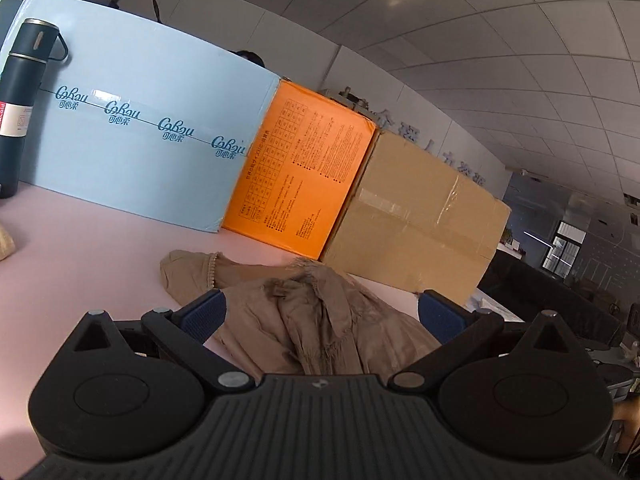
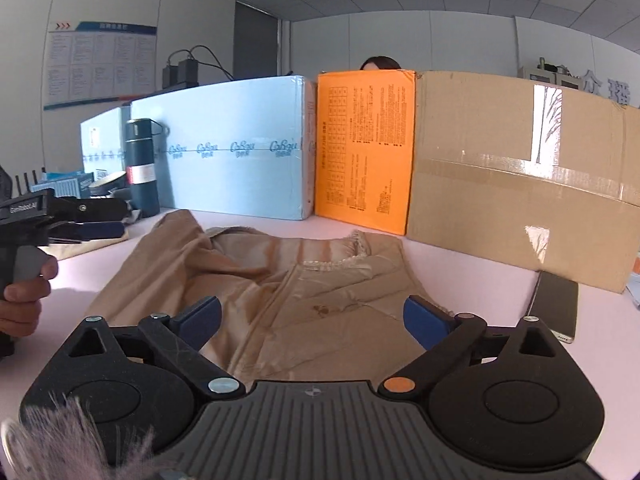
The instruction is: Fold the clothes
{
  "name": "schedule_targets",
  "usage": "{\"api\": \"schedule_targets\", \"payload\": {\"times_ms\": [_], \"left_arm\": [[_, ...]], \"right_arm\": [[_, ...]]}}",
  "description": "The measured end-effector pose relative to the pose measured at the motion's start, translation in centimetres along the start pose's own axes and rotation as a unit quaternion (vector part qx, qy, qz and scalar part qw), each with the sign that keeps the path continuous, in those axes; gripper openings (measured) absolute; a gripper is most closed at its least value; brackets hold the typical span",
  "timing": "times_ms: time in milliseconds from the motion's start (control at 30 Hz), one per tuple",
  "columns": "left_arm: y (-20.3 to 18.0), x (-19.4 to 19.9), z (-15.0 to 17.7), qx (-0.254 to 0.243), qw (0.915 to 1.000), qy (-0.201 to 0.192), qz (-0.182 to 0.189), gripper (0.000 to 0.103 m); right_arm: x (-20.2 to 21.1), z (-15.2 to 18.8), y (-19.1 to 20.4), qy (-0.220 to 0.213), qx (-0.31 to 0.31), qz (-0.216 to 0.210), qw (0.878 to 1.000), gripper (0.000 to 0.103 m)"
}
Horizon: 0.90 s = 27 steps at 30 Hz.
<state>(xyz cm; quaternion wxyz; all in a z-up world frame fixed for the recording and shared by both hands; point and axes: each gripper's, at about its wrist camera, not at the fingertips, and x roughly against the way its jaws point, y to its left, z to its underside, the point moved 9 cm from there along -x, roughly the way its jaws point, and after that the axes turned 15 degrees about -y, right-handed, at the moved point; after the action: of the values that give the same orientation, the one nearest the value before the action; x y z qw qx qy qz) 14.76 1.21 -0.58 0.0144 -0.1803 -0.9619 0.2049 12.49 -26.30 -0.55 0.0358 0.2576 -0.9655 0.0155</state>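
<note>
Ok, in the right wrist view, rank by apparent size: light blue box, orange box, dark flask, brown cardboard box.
1. Brown cardboard box, though cut off by the frame's right edge and closer to the camera
2. Light blue box
3. Orange box
4. Dark flask

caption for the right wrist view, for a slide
Open right gripper above a tan garment on a pink table, boxes behind.

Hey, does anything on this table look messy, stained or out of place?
Yes. The tan garment lies rumpled with one side folded over, and a small dark mark shows on its front. The phone sits close beside it.
</note>
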Motion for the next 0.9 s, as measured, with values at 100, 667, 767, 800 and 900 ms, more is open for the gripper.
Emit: {"api": "schedule_targets", "payload": {"times_ms": [100,667,767,800,900], "left_arm": [[-0.9,0.1,1.1,0.019,0.9990,0.037,0.018,0.103],[-3.6,-1.9,6.3,-0.023,0.9892,0.137,-0.048,0.036],[-2.0,-1.5,5.6,0.000,0.9904,0.123,-0.062,0.036],[-1.5,-1.4,5.6,0.004,0.9901,0.122,-0.069,0.036],[0.2,-1.0,5.4,0.024,0.9886,0.119,-0.089,0.036]], "right_arm": [[0.5,1.8,1.3,0.026,0.034,-0.012,0.999,0.103],[-0.5,5.4,1.6,0.075,0.094,0.019,0.993,0.101],[-0.8,5.5,1.6,0.088,0.070,0.003,0.994,0.029],[-0.8,5.4,1.5,0.087,0.064,0.006,0.994,0.023],[-0.5,4.0,0.3,0.064,0.058,0.034,0.996,0.015]]}}
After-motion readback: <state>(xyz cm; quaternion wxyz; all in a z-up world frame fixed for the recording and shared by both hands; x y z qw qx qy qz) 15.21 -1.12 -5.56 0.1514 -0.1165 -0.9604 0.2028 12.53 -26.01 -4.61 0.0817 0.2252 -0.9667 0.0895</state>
